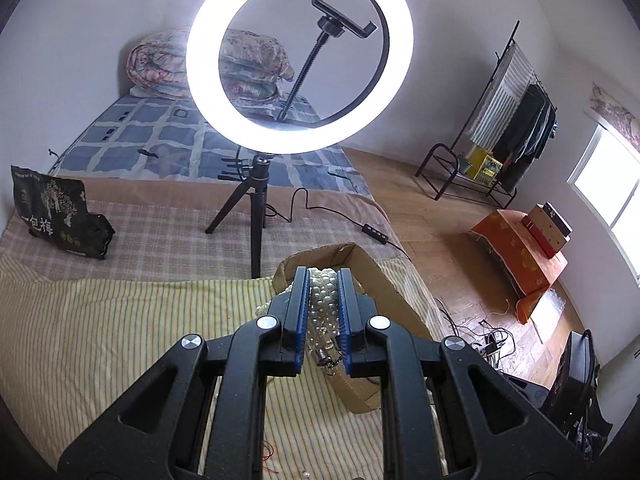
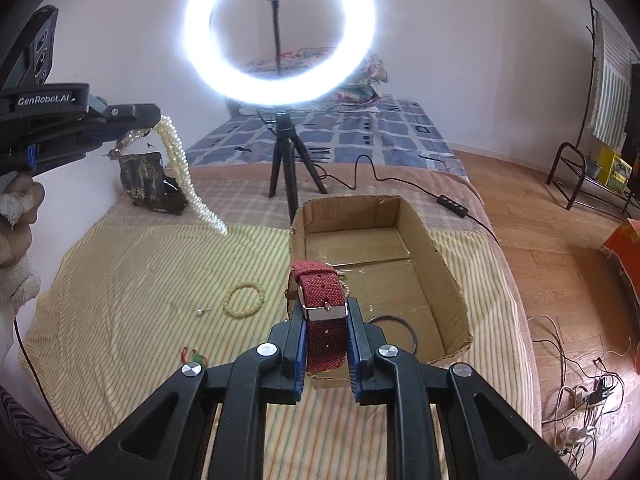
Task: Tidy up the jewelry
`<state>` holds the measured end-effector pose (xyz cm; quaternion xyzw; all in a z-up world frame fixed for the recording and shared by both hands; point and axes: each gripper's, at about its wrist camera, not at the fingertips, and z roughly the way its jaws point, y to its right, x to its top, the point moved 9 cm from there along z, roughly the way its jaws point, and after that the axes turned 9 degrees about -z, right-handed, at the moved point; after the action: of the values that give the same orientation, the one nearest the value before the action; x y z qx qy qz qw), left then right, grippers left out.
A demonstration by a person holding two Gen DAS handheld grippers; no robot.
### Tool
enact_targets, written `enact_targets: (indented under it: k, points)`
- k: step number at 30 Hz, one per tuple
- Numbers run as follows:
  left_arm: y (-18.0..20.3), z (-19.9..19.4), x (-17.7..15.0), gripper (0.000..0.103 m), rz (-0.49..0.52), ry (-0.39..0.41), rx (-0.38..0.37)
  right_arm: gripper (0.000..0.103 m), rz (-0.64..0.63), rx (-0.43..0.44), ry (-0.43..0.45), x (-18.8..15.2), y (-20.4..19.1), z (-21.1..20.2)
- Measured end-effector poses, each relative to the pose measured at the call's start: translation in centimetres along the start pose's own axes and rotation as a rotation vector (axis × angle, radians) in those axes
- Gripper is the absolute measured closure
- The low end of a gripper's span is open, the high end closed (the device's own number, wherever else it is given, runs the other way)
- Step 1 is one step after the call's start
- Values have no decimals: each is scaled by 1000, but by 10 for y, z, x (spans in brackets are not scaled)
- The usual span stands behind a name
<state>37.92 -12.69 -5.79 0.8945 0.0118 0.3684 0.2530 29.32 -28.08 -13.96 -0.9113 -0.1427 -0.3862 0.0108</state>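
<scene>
My left gripper (image 1: 323, 276) is shut on a bundle of white pearl strands (image 1: 322, 304), which fills the gap between its blue pads. In the right wrist view that left gripper (image 2: 154, 120) hangs high at the left, and the pearl strands (image 2: 180, 164) dangle from it over the striped cloth. My right gripper (image 2: 326, 306) is shut on a red woven watch strap (image 2: 322, 296) with a metal buckle, held just before the open cardboard box (image 2: 440, 264). A dark ring (image 2: 410, 330) lies on the box floor. A beaded bracelet (image 2: 244, 300) lies on the cloth.
A lit ring light on a tripod (image 2: 280, 36) stands behind the box, its cable (image 2: 452, 204) trailing right. A dark snack bag (image 2: 148, 184) sits at the back left. A small pearl earring (image 2: 199, 312) and a red-green trinket (image 2: 194, 356) lie on the striped cloth (image 2: 132, 280). A gloved hand (image 2: 16, 240) holds the left gripper.
</scene>
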Motion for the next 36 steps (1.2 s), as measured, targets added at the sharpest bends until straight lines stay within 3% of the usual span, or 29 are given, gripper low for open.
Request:
enact_targets:
  k: [13, 22, 36]
  points:
    - [44, 78, -1, 91, 67, -77, -4, 88, 23, -1, -41, -8, 17, 20]
    - [75, 116, -2, 91, 167, -82, 27, 88, 71, -14, -79, -15, 34, 38]
    - [83, 158, -8, 91, 218, -114, 54, 88, 71, -10, -103, -17, 29, 54]
